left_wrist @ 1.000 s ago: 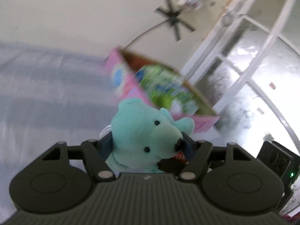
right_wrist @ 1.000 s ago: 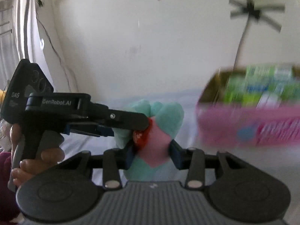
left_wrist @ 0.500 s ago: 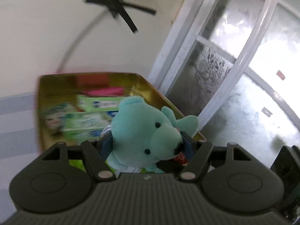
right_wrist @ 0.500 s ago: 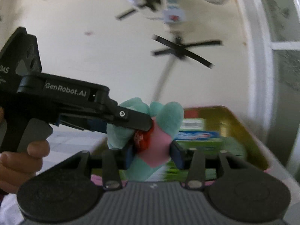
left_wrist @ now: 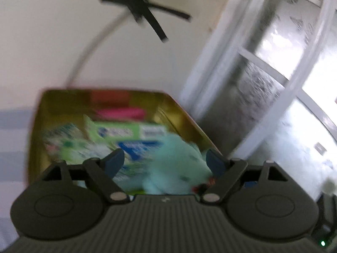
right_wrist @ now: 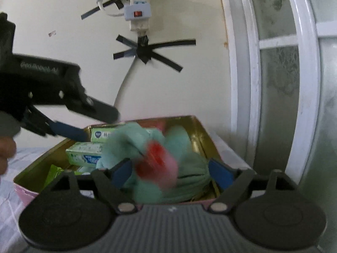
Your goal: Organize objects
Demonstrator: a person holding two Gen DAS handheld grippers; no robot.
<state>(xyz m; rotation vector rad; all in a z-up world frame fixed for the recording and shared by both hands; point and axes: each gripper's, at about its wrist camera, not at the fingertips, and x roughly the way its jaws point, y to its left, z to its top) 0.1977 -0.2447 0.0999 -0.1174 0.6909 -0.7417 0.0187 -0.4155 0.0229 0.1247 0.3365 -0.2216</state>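
Teddy [right_wrist: 168, 164], seemingly inside tin [right_wrist: 202, 130] with cartons [right_wrist: 88, 151]

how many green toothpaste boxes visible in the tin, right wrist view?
2: one against the tin's back wall, one in front of it at left. The teal plush bear may hide more.

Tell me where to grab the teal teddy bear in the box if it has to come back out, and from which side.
Take the teddy bear by its soft body, coming down from above through the open top of the box. It lies blurred among green cartons, and the box walls block any approach from the sides. Both grippers' jaws have just been opening.
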